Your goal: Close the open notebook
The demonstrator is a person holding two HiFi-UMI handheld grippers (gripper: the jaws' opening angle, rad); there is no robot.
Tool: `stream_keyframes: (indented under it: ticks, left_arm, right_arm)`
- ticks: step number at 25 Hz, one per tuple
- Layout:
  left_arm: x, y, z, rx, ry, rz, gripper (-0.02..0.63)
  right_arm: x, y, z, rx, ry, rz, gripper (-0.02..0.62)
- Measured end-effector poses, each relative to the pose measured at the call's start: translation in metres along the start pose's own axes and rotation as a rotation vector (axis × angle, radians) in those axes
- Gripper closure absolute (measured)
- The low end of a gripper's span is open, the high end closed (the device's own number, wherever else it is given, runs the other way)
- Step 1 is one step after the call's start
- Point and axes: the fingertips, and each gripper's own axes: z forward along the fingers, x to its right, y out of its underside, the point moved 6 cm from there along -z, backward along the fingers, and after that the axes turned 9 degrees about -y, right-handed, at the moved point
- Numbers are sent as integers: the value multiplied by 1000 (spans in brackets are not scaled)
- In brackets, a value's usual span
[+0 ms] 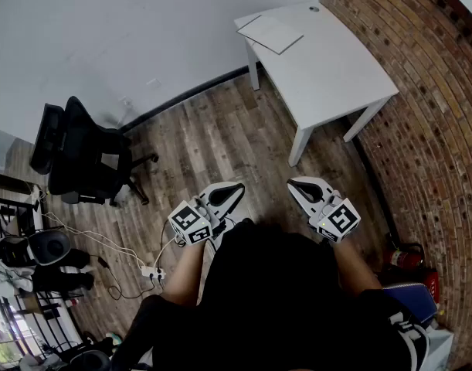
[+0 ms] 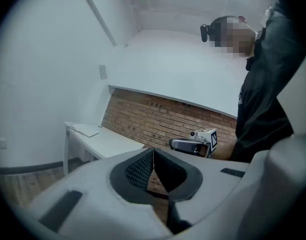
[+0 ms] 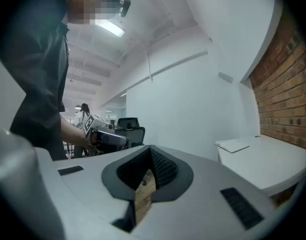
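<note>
My left claw [image 1: 234,189] and right claw [image 1: 296,184] are both pressed closed and empty, well apart from the flat white paper notebook [image 1: 270,31] on the white rectangular tabletop [image 1: 336,76].

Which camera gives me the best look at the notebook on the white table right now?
The head view: it looks down on the notebook, lying flat at the far end of the white table, with its whole outline visible. The left gripper view and right gripper view show it only near edge-on, as a thin, distant slab.
</note>
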Motion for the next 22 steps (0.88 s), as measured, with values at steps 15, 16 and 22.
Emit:
stream_keyframes:
  ticks: [15,16,22]
  left_arm:
    - [4,3,-32,17,-93,-10,589]
    - [5,4,-32,12,-94,-13,589]
    - [4,9,-39,25,-138,-55,589]
  right_arm:
    - [-13,7,17,16,-64,-1,589]
    - [-13,8,16,18,-63,3,589]
    - [-15,9,13,102,-104,110,589]
